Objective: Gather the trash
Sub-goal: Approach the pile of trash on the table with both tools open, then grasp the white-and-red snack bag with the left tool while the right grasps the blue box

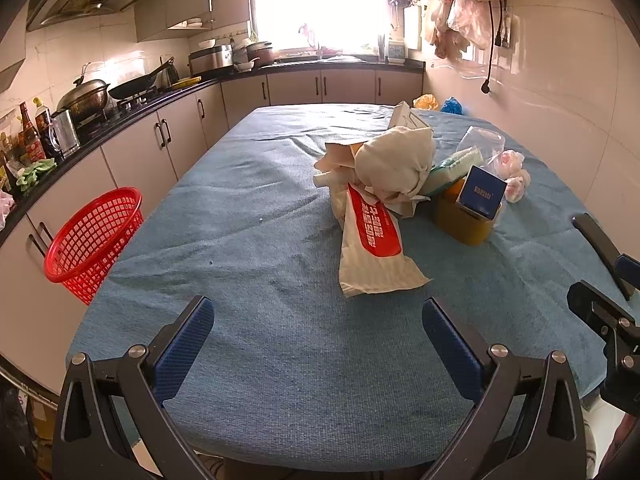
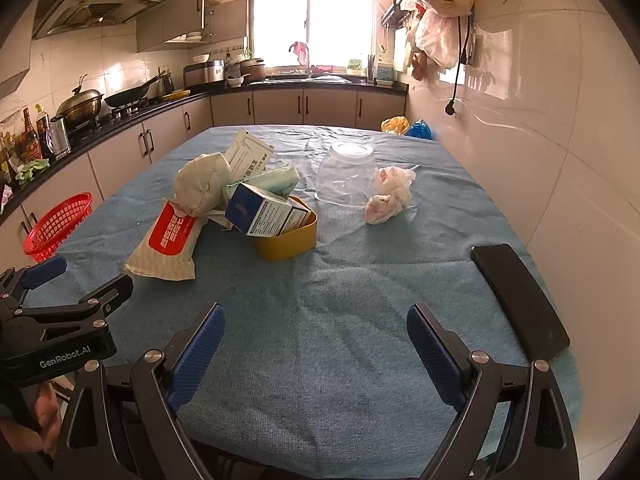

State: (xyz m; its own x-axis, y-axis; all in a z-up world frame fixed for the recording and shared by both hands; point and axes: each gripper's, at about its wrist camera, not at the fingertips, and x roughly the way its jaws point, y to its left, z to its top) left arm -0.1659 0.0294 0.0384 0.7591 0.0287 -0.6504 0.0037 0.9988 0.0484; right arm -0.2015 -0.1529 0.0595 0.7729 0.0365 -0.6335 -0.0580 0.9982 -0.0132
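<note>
Both the left claw (image 1: 318, 344) and right claw (image 2: 316, 350) hang wide open and empty over bare blue cloth at the surface's (image 1: 280, 380) near edge. The trash pile (image 1: 384, 184) sits mid-surface; a red basket (image 1: 94, 240) hangs off the left edge, kitchen counters beyond.

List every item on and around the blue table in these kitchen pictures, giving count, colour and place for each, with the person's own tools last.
tablecloth: 1, blue, over the whole table
wipes pack: 1, white with red label, left of the pile
crumpled bag: 1, off-white, on the pile
yellow tub: 1, yellow, table centre
blue box: 1, blue and white, leaning in the yellow tub
clear container: 1, transparent, upside down, behind the tub
tissue wads: 2, white-pink, right of the clear container
phone: 1, black, right table edge
basket: 1, red, off the table's left side
left gripper: 1, black, blue pads, open
right gripper: 1, same, open
</note>
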